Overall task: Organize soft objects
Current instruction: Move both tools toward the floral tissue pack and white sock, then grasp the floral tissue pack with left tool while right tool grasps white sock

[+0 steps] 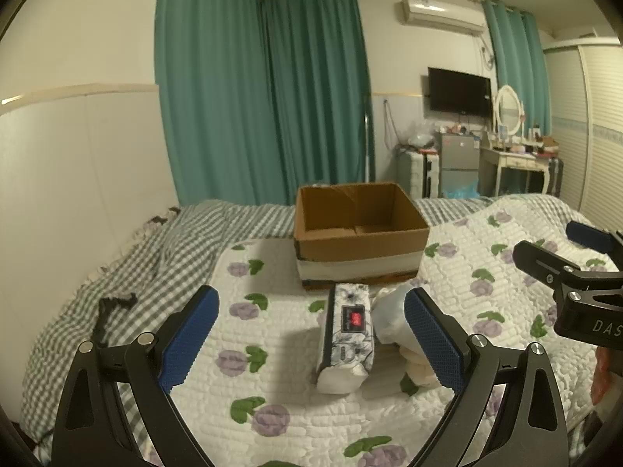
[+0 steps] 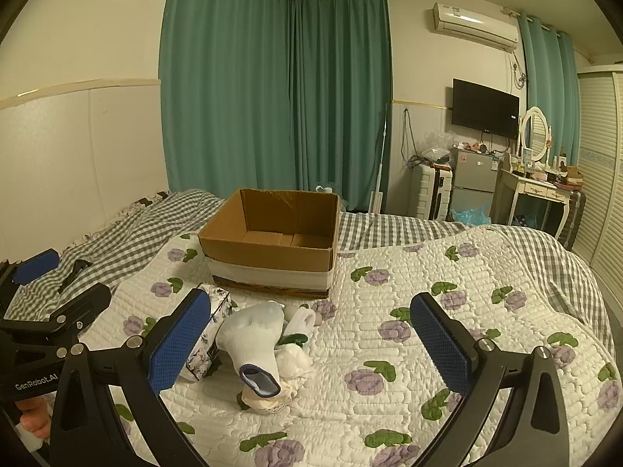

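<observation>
A flower-printed pack of tissues (image 1: 347, 340) lies on the white quilt (image 1: 272, 334) in front of an open, empty cardboard box (image 1: 360, 233). A white sock with a blue cuff (image 2: 253, 340) and other pale soft pieces (image 2: 290, 358) lie beside the pack (image 2: 208, 330). My left gripper (image 1: 311, 334) is open, its jaws standing either side of the pack and above it. My right gripper (image 2: 311, 342) is open and empty, right of the sock pile; it shows at the right edge of the left wrist view (image 1: 560, 249). The box also shows in the right wrist view (image 2: 272, 241).
The quilt with purple flowers (image 2: 428, 330) covers the bed, with a grey checked sheet (image 1: 128, 264) at the left and back. A dark strip (image 1: 113, 307) lies on the sheet. Green curtains (image 1: 264, 97), a fridge (image 2: 473, 179) and a dressing table (image 2: 541, 194) stand beyond.
</observation>
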Motion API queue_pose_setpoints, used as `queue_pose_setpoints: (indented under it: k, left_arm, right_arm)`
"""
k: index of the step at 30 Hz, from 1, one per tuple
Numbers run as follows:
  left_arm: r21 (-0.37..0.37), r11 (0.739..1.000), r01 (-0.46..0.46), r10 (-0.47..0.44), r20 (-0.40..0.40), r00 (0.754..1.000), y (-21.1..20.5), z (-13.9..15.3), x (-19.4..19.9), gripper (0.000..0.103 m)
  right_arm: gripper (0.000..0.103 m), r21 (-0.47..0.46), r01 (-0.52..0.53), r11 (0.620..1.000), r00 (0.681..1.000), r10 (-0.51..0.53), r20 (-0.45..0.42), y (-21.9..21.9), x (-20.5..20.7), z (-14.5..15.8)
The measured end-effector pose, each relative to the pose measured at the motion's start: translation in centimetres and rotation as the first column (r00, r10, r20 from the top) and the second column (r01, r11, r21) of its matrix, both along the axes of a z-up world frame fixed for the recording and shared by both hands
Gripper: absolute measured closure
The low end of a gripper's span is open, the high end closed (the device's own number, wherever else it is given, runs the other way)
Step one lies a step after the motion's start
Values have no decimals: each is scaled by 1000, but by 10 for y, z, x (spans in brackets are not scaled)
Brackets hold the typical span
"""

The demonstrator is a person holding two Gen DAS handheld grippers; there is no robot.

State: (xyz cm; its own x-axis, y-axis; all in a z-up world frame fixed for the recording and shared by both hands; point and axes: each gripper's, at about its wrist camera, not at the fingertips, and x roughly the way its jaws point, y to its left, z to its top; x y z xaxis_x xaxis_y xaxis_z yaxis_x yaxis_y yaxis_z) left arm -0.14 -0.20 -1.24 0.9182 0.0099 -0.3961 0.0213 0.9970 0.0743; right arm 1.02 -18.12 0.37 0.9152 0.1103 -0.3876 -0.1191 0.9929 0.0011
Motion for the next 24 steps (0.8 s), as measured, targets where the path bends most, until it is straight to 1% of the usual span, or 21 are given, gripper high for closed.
queue_pose_setpoints:
  k: [9, 13, 17, 20, 24]
  left_arm:
    - [9, 1000, 9, -9, 2, 1000, -2, 4, 0, 5]
    - [14, 1000, 12, -11, -8, 1000, -3, -2, 2, 5]
    - [22, 1000, 13, -12, -47, 999, -5, -17, 10, 5]
    - [15, 999, 29, -27, -99, 995, -6, -35, 18, 6]
    - [32, 998, 55, -49, -165, 985, -12, -63, 31, 7]
  right_arm:
    - [0, -1, -1, 1000, 1000, 1, 1, 0, -1, 1]
    - [0, -7, -5, 1000, 1000, 5, -12, 0, -1, -3]
    - [0, -15, -10, 1000, 999, 9, -51, 0, 7, -16]
    - [0, -19, -11, 1000, 997, 10, -77, 1, 15, -27]
    - [0, -35, -14, 999, 992, 10, -124, 3, 30, -46]
